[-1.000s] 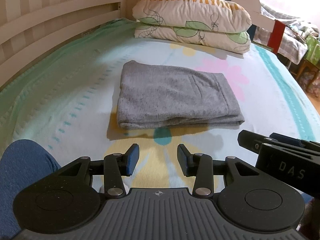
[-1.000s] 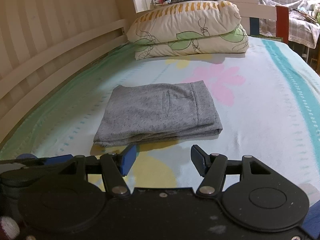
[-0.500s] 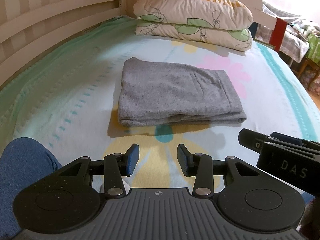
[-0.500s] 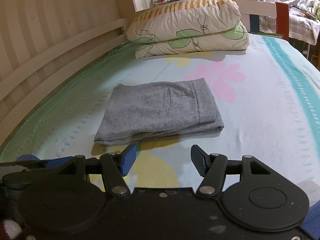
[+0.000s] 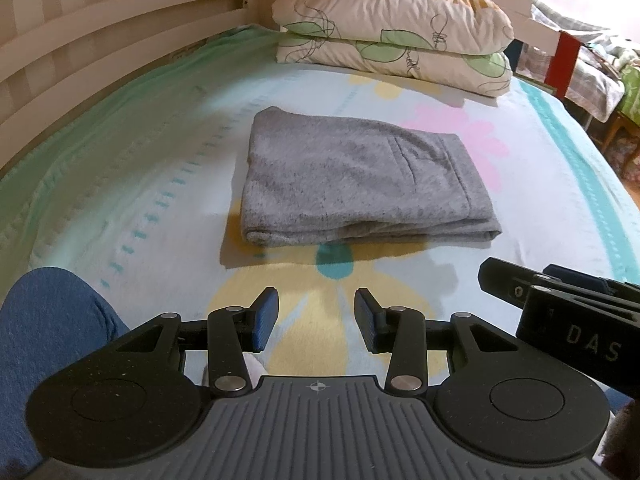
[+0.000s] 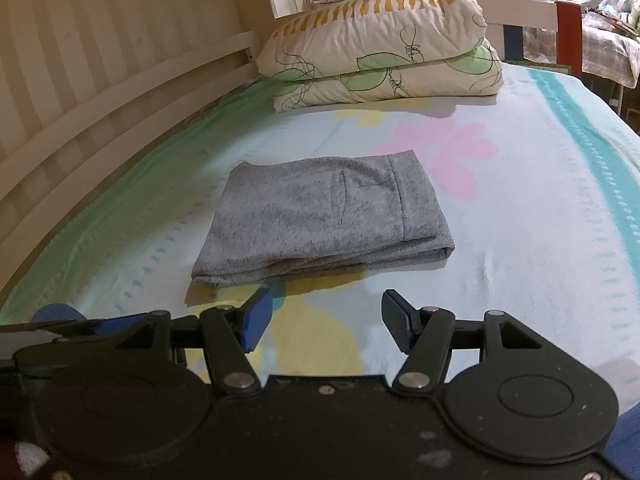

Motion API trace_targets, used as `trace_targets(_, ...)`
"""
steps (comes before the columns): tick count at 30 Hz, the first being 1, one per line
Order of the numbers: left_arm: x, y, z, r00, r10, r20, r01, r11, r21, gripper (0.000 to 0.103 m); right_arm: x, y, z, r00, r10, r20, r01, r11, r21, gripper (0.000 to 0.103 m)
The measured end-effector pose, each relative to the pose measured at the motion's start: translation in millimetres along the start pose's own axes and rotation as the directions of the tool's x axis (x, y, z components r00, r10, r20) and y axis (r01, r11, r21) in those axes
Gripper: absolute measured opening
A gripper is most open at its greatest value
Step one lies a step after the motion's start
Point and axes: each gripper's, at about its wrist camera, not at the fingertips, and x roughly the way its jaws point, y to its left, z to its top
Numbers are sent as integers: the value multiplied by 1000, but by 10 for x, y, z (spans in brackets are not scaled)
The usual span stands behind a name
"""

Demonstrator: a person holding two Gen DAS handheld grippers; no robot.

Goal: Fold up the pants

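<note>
In the middle of the frame we see the folded grey pants (image 5: 360, 184) lying flat on the flowered sheet (image 5: 540, 208). Our left gripper (image 5: 316, 316) sits low centre, jaws apart and empty, the right gripper (image 5: 560, 312) at lower right, two pillows (image 5: 392, 32) stacked at top.

Warm, soft indoor light here, brightest at the upper right of both views, where the wall washes out to pale pink. The folded pants (image 5: 360, 184) throw a dark shadow onto the bedsheet (image 5: 132, 184) along their near and left edges (so the light falls from the far right). Fisheye bending curves the bed rail (image 6: 100, 120) at the left, and the corners go black. The centre is sharp, the edges slightly soft.
</note>
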Motion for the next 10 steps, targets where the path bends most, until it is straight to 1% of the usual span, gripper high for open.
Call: trace_targets(10,40,-3,-18,1000,-1,-13,2,1000,8,40,41,-64,11,1000,9,-13,-9,1000,-1,64)
